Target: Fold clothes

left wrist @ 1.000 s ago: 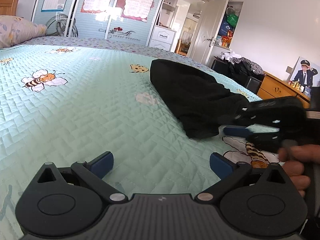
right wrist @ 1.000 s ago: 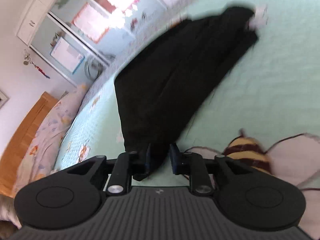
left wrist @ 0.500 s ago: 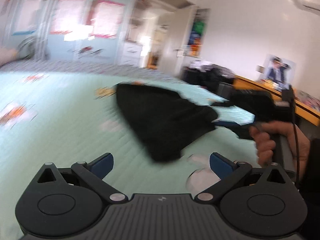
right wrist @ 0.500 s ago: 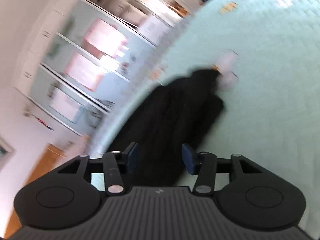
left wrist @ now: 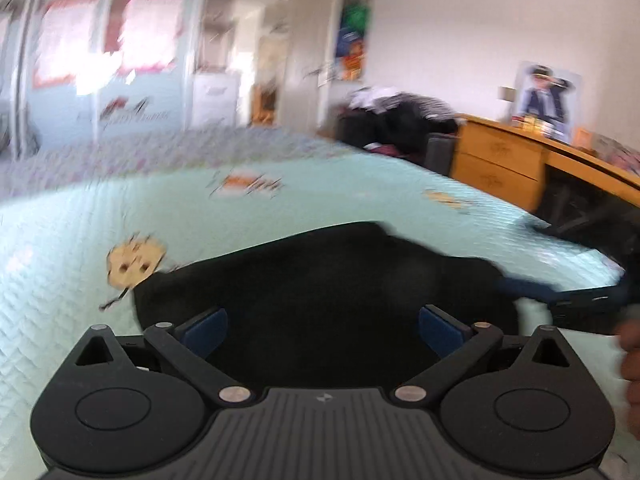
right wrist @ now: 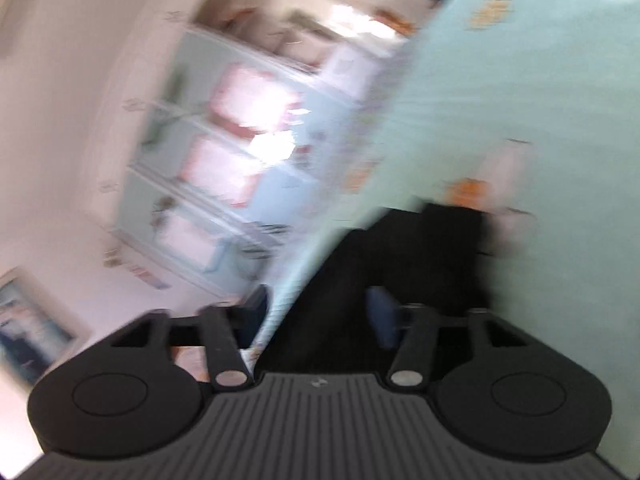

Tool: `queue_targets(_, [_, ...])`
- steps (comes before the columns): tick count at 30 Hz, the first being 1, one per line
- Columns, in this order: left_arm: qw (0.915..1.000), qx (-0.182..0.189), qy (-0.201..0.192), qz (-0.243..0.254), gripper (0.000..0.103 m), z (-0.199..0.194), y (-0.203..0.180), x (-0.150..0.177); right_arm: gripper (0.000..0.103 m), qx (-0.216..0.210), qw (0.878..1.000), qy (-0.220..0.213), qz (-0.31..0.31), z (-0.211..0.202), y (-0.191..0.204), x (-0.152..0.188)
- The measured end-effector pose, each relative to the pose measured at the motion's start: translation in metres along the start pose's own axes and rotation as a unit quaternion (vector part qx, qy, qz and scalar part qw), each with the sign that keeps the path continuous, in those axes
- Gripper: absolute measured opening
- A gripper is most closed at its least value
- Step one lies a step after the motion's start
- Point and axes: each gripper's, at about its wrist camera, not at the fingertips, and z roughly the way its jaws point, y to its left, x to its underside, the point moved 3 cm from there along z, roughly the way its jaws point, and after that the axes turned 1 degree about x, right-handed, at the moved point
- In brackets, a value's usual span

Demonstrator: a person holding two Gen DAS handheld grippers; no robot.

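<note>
Left gripper (left wrist: 322,330), in its own wrist view, stood with its blue pads (left wrist: 204,326) spread wide apart and nothing between them, hovering low over a black garment (left wrist: 320,280). That garment lay as a dark, compact mass on the mint-green quilted bedspread (left wrist: 60,280), its left edge close to a bee print (left wrist: 136,260). Motion blur hid seams and folds, so its present degree of folding could not be settled. At the right margin the right gripper (left wrist: 568,294) reached in at the garment's right end, with part of a hand (left wrist: 630,360) behind it; whether it touched cloth could not be told there. Open bedspread extended to the left and beyond the garment. A wooden desk (left wrist: 500,160) stood off the bed to the right, well apart.

In the right wrist view, heavily blurred and tilted, the right gripper (right wrist: 316,316) showed its fingers parted, gripping nothing; black cloth filled much of the gap and ran forward from it. Bare bedspread (right wrist: 540,100) lay beyond and to the right; a pale cabinet (right wrist: 240,140) stood off the bed to the left.

Judgement: the garment appeared soft, light and limp, likely to sag and drag on the quilting. Hold should be taken at an outer edge or corner, one gripper each end. Room for sweeping a fold looked ample on the left side.
</note>
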Motion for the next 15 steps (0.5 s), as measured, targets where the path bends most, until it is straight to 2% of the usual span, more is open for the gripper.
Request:
queue_targets(2, [0.9992,-0.003,0.001,-0.039,0.101,0.015,0.02,-0.004,0.075,-0.024,0.999,0.032,-0.008,0.023,-0.009,-0.01])
queue_targets(3, [0.9983,-0.003,0.001,-0.059,0.101,0.022,0.029,-0.005,0.071,-0.018,0.998,0.055,-0.016,0.031,-0.019,-0.017])
queue_targets(4, [0.997,-0.003,-0.001,-0.077,0.101,0.027,0.037,-0.006,0.063,0.005,0.997,0.069,-0.023,0.043,-0.034,-0.024])
queue_targets(6, [0.9957,-0.009,0.0,-0.093,0.101,0.036,0.049,-0.006,0.002,0.038,0.997,0.069,0.001,0.053,-0.066,-0.043])
queue_targets(7, [0.9949,-0.012,0.001,-0.1,0.101,0.041,0.055,-0.007,0.002,0.05,0.997,0.059,0.014,0.05,-0.077,-0.051])
queue_targets(8, [0.9944,-0.01,-0.003,-0.105,0.101,0.039,0.057,-0.007,0.007,0.05,0.998,0.042,0.019,0.045,-0.081,-0.059])
queue_targets(9, [0.994,-0.008,-0.008,-0.109,0.101,0.036,0.058,-0.006,0.022,0.04,0.999,0.027,0.017,0.038,-0.076,-0.061])
queue_targets(10, [0.9935,-0.005,-0.013,-0.113,0.101,0.033,0.058,-0.006,0.032,0.03,0.999,0.012,0.016,0.031,-0.072,-0.064])
queue_targets(11, [0.9929,-0.003,-0.017,-0.118,0.101,0.03,0.059,-0.006,0.053,0.018,1.0,-0.001,0.014,0.026,-0.066,-0.066])
queue_targets(12, [0.9923,-0.001,-0.022,-0.122,0.101,0.027,0.06,-0.006,0.068,-0.001,1.0,0.004,0.01,0.032,-0.057,-0.065])
queue_targets(14, [0.9909,0.004,-0.032,-0.131,0.102,0.022,0.061,-0.005,0.077,-0.04,0.999,0.014,0.0,0.045,-0.039,-0.064])
queue_targets(15, [0.9902,0.006,-0.036,-0.135,0.102,0.019,0.062,-0.005,0.077,-0.059,0.998,0.018,-0.004,0.052,-0.03,-0.063])
